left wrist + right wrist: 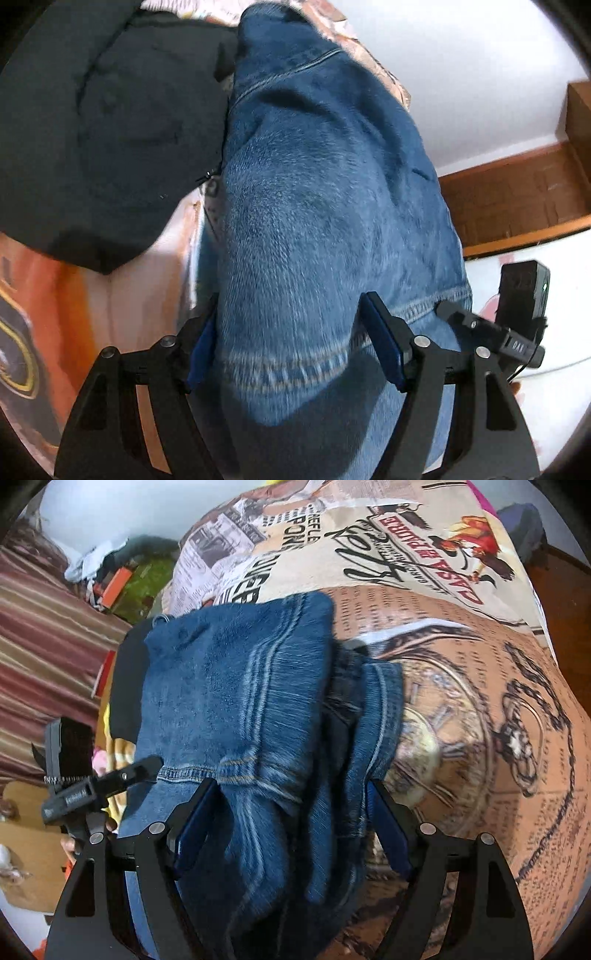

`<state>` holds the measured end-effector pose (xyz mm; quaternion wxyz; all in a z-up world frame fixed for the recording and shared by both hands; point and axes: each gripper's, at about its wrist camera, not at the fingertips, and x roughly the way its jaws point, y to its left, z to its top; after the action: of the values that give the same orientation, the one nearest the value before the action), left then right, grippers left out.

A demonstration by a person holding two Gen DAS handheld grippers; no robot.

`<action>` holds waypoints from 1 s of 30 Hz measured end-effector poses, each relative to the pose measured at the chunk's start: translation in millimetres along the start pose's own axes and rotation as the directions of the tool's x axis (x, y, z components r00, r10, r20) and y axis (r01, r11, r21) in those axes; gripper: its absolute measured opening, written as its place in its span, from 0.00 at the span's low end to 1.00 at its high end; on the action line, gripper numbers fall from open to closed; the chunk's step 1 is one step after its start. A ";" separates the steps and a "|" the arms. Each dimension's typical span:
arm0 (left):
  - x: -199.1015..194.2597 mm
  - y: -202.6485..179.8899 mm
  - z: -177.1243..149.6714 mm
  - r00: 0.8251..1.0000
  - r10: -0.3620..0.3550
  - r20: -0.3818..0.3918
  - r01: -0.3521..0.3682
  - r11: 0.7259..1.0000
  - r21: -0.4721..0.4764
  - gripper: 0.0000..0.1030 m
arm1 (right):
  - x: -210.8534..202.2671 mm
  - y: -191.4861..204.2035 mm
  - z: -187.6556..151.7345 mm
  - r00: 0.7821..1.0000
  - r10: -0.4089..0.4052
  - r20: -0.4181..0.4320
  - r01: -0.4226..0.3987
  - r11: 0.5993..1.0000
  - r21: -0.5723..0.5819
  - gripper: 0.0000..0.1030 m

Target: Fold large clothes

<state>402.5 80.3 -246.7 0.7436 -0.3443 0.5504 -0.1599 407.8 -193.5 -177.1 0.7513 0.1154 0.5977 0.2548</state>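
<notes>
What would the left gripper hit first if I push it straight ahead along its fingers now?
Most likely the blue jeans: the denim already bulges between the left gripper fingers and fills the view ahead. The black garment lies off to the side, out of line.

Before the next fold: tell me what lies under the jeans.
Under the jeans a black garment sticks out at one side, on the printed bedcover. How far it extends beneath is covered.
</notes>
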 end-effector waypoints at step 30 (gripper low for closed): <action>-160.2 -91.4 -21.4 0.948 0.040 0.316 -0.135 0.950 0.283 0.37 | -60.5 71.4 27.1 0.981 0.094 0.171 -0.089 0.995 -0.035 0.24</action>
<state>340.5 106.9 -73.7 0.8700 -0.2225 0.4126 -0.1529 406.8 -161.2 -85.2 0.7892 0.1538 0.5211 0.2862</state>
